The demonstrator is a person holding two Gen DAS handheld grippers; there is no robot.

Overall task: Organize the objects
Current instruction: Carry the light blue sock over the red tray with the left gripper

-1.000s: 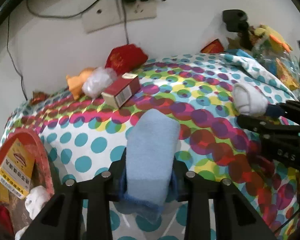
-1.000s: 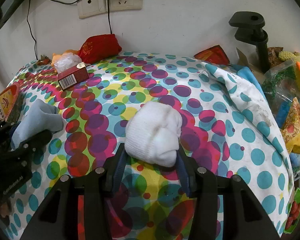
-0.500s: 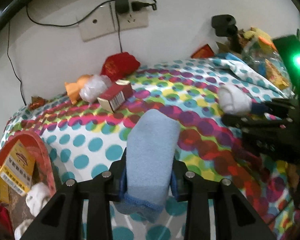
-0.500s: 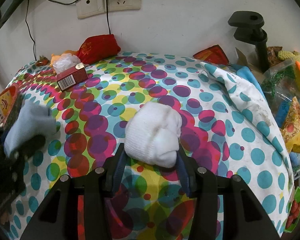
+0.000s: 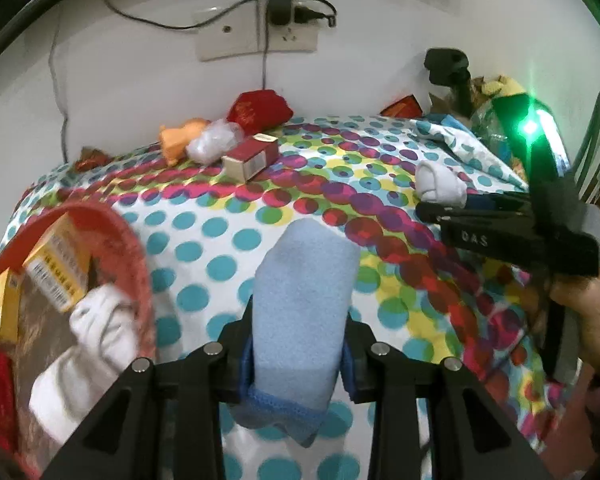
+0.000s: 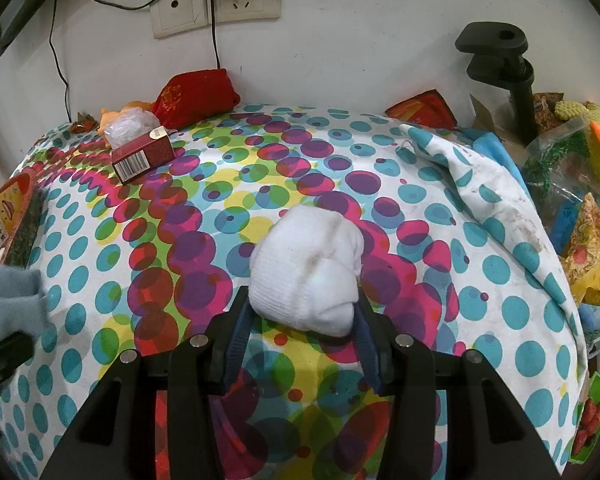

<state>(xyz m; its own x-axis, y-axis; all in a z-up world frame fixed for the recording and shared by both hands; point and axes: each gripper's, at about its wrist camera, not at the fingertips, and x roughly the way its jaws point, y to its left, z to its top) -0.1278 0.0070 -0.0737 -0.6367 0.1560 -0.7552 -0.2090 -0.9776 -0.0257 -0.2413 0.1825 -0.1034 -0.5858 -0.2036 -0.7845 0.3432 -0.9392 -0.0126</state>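
The left tongs (image 5: 300,344) grip a folded light-blue sock (image 5: 304,296) just beside the red basket (image 5: 138,256); carry it over the rim before releasing; the right tongs (image 6: 300,320) clamp a rolled white sock (image 6: 306,268), well apart from that basket.

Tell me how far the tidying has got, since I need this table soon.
Partly done: the red basket already holds yellow boxes and a white sock. In hand: the left gripper grips a blue sock, the right gripper a white sock bundle. The red carton remains.
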